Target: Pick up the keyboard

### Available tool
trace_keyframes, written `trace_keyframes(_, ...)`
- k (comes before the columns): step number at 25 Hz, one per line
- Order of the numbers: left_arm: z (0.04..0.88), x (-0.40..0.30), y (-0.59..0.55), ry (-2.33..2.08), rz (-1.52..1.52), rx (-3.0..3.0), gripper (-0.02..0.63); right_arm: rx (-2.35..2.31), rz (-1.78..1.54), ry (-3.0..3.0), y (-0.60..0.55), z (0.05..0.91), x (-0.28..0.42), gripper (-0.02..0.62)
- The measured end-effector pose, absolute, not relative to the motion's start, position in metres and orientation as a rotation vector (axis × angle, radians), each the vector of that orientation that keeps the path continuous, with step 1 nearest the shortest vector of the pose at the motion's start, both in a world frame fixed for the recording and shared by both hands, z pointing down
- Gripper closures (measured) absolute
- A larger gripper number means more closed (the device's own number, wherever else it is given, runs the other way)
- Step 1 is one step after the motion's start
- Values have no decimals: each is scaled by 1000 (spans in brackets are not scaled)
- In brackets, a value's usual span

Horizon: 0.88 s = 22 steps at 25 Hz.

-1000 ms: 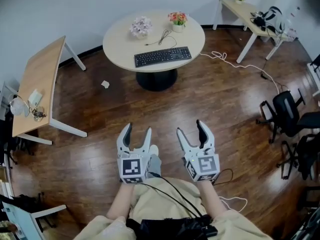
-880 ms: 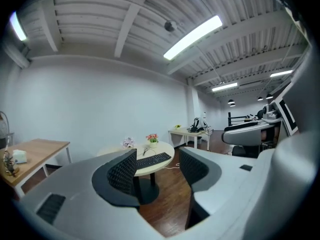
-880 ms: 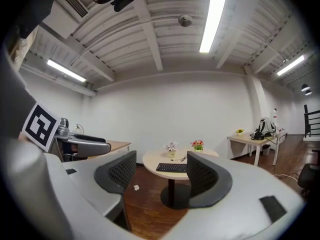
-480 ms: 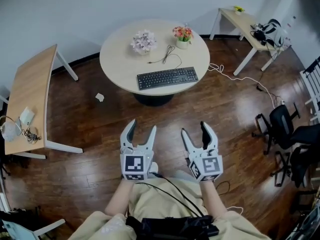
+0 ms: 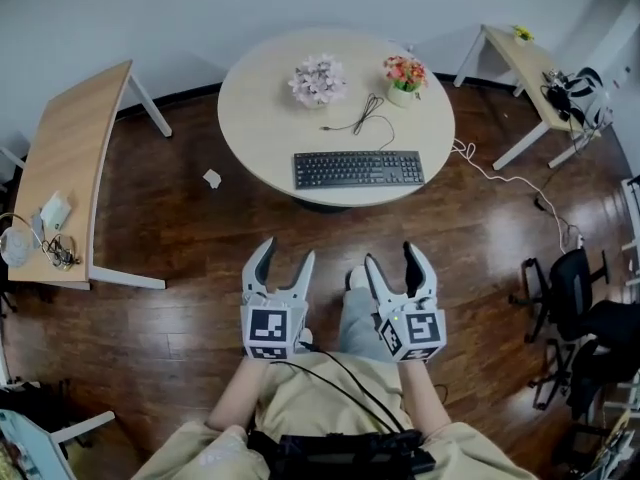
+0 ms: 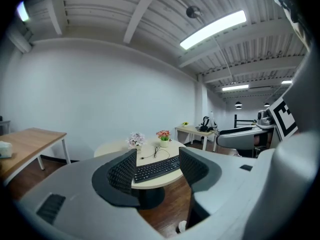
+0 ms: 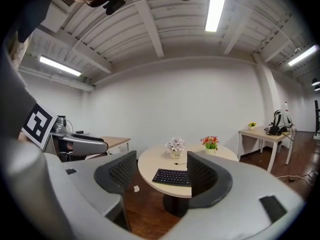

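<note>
A black keyboard (image 5: 358, 169) lies on the near part of a round beige table (image 5: 270, 98), its thin black cable (image 5: 368, 114) running towards the flowers. The keyboard also shows far ahead between the jaws in the left gripper view (image 6: 157, 168) and the right gripper view (image 7: 172, 177). My left gripper (image 5: 282, 264) and right gripper (image 5: 395, 262) are held side by side over the wooden floor, well short of the table. Both stand open with nothing between their fingers, as seen for the left gripper (image 6: 157, 158) and the right gripper (image 7: 161, 159).
White flowers (image 5: 318, 78) and a pot of red flowers (image 5: 405, 72) stand behind the keyboard. A wooden desk (image 5: 70, 168) is at the left, another desk (image 5: 530, 63) at the back right. Office chairs (image 5: 570, 288) stand at the right. A white cable (image 5: 510, 183) and a paper scrap (image 5: 211, 178) lie on the floor.
The person has walked towards the round table, so table and keyboard sit nearer and lower in the head view. Both grippers kept their pose and jaw gap.
</note>
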<state>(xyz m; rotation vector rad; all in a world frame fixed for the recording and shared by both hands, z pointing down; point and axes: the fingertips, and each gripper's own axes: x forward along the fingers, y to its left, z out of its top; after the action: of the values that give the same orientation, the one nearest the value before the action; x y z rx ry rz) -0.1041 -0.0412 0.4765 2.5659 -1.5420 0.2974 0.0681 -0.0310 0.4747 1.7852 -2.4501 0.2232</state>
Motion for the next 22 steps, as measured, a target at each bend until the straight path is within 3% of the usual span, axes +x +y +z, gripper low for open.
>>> trace_keyframes(14, 464, 1, -231, -1763, 359, 2455, 353, 1704, 209, -2671, -268, 452, 177, 273)
trace_keyframes(22, 477, 4, -285, -1805, 439, 2350, 353, 1618, 419, -2622, -318, 499, 194, 273)
